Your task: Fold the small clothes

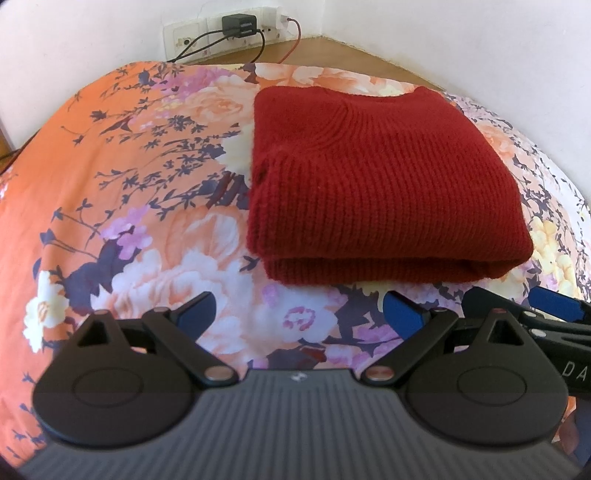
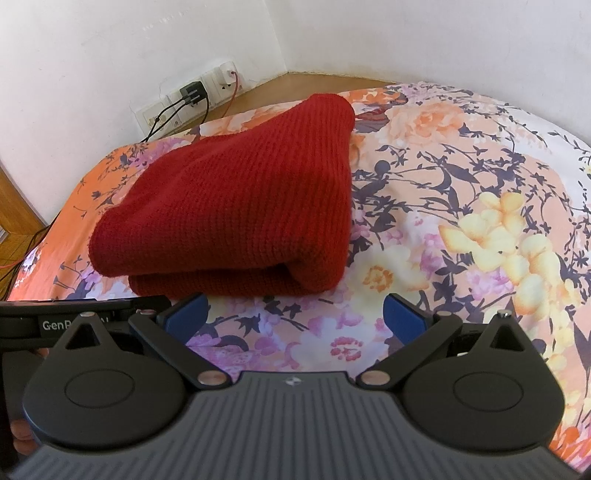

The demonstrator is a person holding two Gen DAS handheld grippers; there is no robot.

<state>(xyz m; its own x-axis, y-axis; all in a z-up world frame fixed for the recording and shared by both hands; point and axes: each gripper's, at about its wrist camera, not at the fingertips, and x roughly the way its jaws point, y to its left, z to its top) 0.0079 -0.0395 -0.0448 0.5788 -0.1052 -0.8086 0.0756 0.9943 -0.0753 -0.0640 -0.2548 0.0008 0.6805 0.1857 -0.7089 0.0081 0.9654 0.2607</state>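
Both tools sit closest to the lens, so starting there and going left to right. Left gripper (image 1: 299,310) has its blue-padded fingers (image 1: 197,310) spread wide with nothing between them, hovering over the orange floral bedsheet (image 1: 110,184). Just ahead of it and a bit toward its right finger sits the dark red ribbed knit sweater (image 1: 369,177), folded into a thick rectangle, a couple of layers stacked, collar showing on top. The tips aren't touching it.

Right gripper (image 2: 295,314) is the same story: jaws apart, holding nothing. From its side the sweater (image 2: 240,206) is ahead and over toward its left finger, close to the tips but not in contact. The two tools are side by side, each peeking into the other's view.

Progress-wise, I'd say this piece looks pretty much done: edges roughly lined up, no sleeves hanging out that I can see. No other clothes are visible on the bed, so can't tell if anything's left. Maybe just a little tidy-up of that slightly offset bottom layer.

Further back, a white wall socket strip (image 1: 221,29) has a black charger plugged in.
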